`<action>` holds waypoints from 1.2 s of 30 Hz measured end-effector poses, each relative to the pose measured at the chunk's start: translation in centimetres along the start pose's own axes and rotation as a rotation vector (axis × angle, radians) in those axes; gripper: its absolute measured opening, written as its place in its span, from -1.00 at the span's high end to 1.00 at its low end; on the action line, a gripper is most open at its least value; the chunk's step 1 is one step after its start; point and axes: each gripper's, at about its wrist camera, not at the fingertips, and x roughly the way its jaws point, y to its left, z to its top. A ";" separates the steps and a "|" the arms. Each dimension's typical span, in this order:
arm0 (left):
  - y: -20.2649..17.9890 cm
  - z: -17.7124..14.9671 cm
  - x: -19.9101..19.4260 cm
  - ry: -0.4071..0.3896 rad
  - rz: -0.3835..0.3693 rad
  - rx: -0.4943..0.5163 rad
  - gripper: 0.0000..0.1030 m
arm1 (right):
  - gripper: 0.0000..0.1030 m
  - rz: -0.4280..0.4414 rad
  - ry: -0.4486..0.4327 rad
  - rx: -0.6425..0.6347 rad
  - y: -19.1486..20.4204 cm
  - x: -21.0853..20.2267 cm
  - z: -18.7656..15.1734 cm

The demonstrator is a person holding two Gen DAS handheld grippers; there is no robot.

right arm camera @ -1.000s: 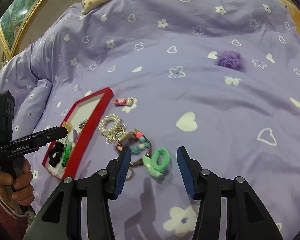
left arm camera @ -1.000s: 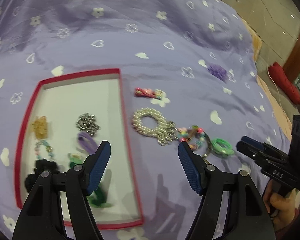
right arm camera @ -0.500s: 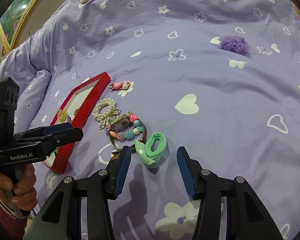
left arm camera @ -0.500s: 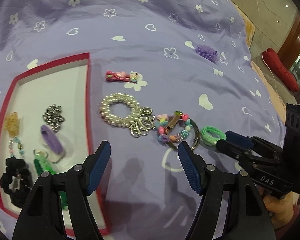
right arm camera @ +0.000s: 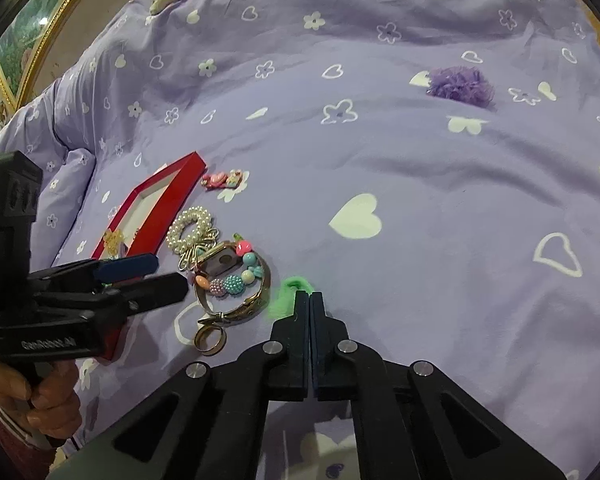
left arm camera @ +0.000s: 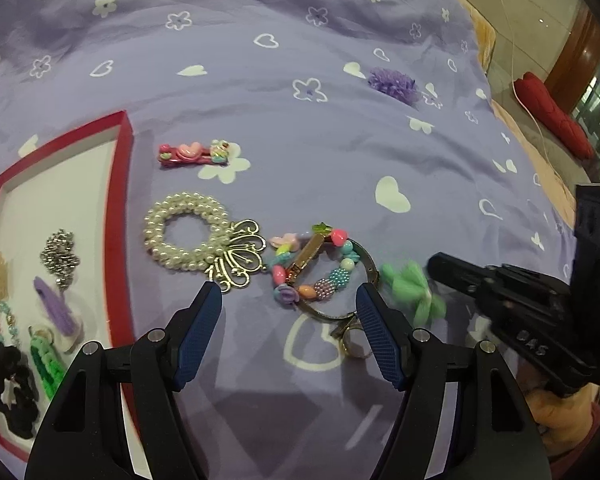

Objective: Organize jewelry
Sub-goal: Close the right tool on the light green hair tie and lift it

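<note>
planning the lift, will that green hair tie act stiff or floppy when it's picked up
Probably floppy: the green hair tie looks like soft knotted fabric and bunches where the right gripper is shut on it. Likely light, so it should lift easily. It may sag or dangle from the pinch rather than hold its loop shape.

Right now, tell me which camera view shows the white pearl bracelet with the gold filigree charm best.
The left wrist view: the white pearl bracelet lies whole and close there. In the right wrist view it is smaller, its charm partly hidden behind the beaded bracelet.

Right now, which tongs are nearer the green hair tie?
Right. The right tongs are shut on the green hair tie. The left tongs stand open beside it, over the beaded bracelet.
</note>
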 end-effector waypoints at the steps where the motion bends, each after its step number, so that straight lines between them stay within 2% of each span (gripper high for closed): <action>1: 0.0 0.0 0.3 0.005 -0.003 -0.005 -0.35 | 1.00 0.006 -0.004 0.008 -0.2 -0.2 0.0; 5: 0.0 0.2 1.1 0.022 -0.004 -0.032 -0.35 | 1.00 0.018 -0.011 0.025 -0.7 -1.0 -0.1; 8: -0.3 -0.2 0.0 -0.015 0.003 -0.010 -0.35 | 0.85 0.056 0.003 0.047 -0.8 -1.0 -0.1; 10: -0.3 -0.6 -0.3 -0.012 0.027 0.014 -0.35 | 0.67 0.066 0.006 0.040 -0.6 -1.0 0.0; 12: 0.1 -0.9 -0.5 -0.005 0.029 0.010 -0.35 | 0.35 0.084 0.012 0.024 -0.1 -1.0 0.0; 19: 1.7 -1.4 -0.7 0.001 0.021 -0.036 -0.35 | 0.29 0.076 0.068 -0.051 1.8 0.9 -0.7; 20: 1.7 -1.4 -0.7 0.002 0.020 -0.040 -0.34 | 0.38 0.070 0.067 -0.060 1.9 1.0 -0.7; 21: 1.7 -1.3 -0.6 0.000 0.021 -0.042 -0.34 | 0.57 0.053 0.065 -0.069 2.0 1.2 -0.7; 22: 1.6 -1.3 -0.6 -0.001 0.018 -0.040 -0.34 | 0.87 0.029 0.061 -0.078 2.1 1.2 -0.7; 23: 1.4 -1.2 -0.5 -0.001 0.013 -0.036 -0.33 | 1.00 0.006 0.068 -0.085 2.0 1.3 -0.7; 25: 0.9 -0.9 -0.2 0.003 0.008 -0.024 -0.31 | 1.00 0.018 0.061 -0.062 1.3 1.0 -0.7; 30: 0.1 -0.5 0.9 0.023 0.010 -0.024 0.02 | 0.99 0.021 0.033 -0.028 -0.2 -0.6 -0.5; 32: 0.2 -0.4 0.7 0.012 0.017 -0.030 0.02 | 0.82 0.057 0.031 -0.018 -0.2 -0.9 -0.3; 34: 0.3 -0.2 0.5 0.003 0.019 -0.025 0.02 | 0.56 0.088 0.031 -0.020 0.3 -0.9 -0.1; 35: 0.4 0.1 0.3 0.000 0.017 -0.017 0.02 | 0.31 0.092 0.035 -0.038 0.8 -0.7 -0.2; 36: 0.5 0.3 0.3 -0.002 0.018 -0.008 0.03 | 0.23 0.089 0.041 -0.061 1.3 -0.5 -0.3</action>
